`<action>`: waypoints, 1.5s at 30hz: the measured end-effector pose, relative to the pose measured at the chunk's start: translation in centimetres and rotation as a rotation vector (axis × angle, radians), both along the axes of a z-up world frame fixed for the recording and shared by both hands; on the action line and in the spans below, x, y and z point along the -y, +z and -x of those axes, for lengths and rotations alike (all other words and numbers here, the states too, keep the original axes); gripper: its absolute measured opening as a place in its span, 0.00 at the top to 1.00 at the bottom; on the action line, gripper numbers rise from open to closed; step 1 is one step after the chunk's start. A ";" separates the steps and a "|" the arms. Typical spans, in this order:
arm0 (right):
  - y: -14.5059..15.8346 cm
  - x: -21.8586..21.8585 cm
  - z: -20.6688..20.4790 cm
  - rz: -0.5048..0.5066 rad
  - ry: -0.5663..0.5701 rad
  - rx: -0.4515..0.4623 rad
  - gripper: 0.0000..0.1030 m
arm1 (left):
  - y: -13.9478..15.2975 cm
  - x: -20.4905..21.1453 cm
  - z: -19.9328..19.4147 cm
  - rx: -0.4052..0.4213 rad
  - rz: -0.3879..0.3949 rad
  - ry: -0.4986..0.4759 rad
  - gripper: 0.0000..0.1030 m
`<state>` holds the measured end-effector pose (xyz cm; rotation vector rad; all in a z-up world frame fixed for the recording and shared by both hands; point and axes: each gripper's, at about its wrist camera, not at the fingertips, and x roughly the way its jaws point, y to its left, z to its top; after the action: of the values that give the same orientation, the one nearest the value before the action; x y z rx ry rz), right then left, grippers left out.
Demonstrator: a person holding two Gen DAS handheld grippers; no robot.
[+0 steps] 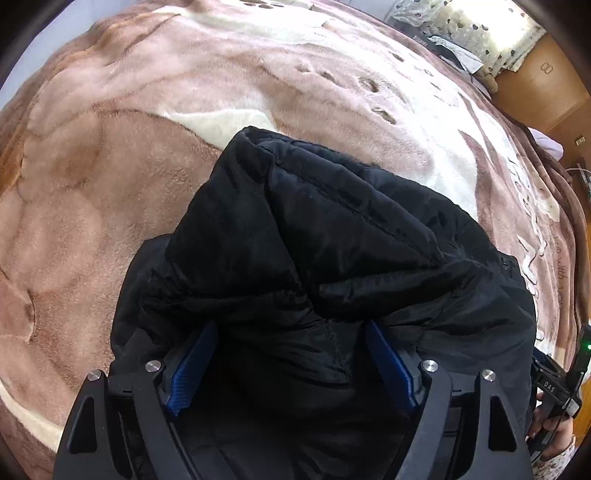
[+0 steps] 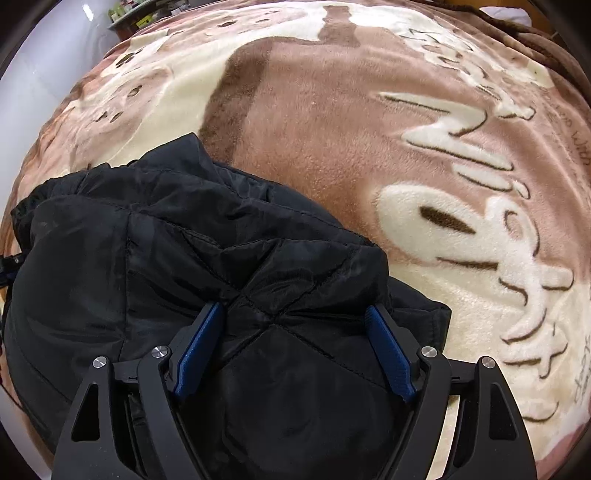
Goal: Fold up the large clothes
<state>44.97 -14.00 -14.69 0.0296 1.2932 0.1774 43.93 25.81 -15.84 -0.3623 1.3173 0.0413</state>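
From the left wrist view, the left gripper [image 1: 291,354] points steeply down at a black padded jacket [image 1: 332,236] that lies bunched on a plush pink-and-cream blanket [image 1: 129,166] spread over a bed. Its jaws stand wide, and a thick fold of the jacket fills the gap between the blue pads [image 1: 192,365] — whether the pads press on the cloth or only flank it cannot be told. The jacket rises in a stitched ridge away from the camera, its far end reaching onto a cream patch of the blanket. At the lower right edge a hand [image 1: 554,432] grips the black body of the other tool, just beside the jacket. Beyond the bed, at the upper right, stand a dotted curtain [image 1: 480,29] and a wooden cabinet [image 1: 543,85]. From the right wrist view, the right gripper [image 2: 295,350] also points down onto the jacket [image 2: 147,258], jaws likewise spread wide with a quilted bulge of cloth between the blue pads [image 2: 391,358] — again the hold itself cannot be told. Here the jacket lies heaped at the lower left, and the blanket [image 2: 332,129] shows large cream lettering to the right of it.
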 end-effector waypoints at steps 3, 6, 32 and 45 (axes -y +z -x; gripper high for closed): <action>0.0 0.0 0.3 0.007 -0.002 0.003 0.24 | -0.1 0.1 0.1 0.003 -0.005 0.007 0.20; 0.5 -0.2 0.3 0.023 -0.004 0.002 0.24 | 0.8 0.4 0.4 0.009 -0.036 0.020 0.19; 14.9 -0.2 14.5 -0.090 -0.146 0.413 0.23 | 13.3 3.9 17.0 0.302 -0.111 0.011 0.08; 18.8 -3.7 26.3 0.071 -0.100 0.631 0.23 | 17.8 10.5 29.8 0.502 -0.292 -0.038 0.08</action>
<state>18.63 -10.29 4.15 -0.0224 0.6653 0.0459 14.17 15.34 1.92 -0.0870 0.8052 0.1027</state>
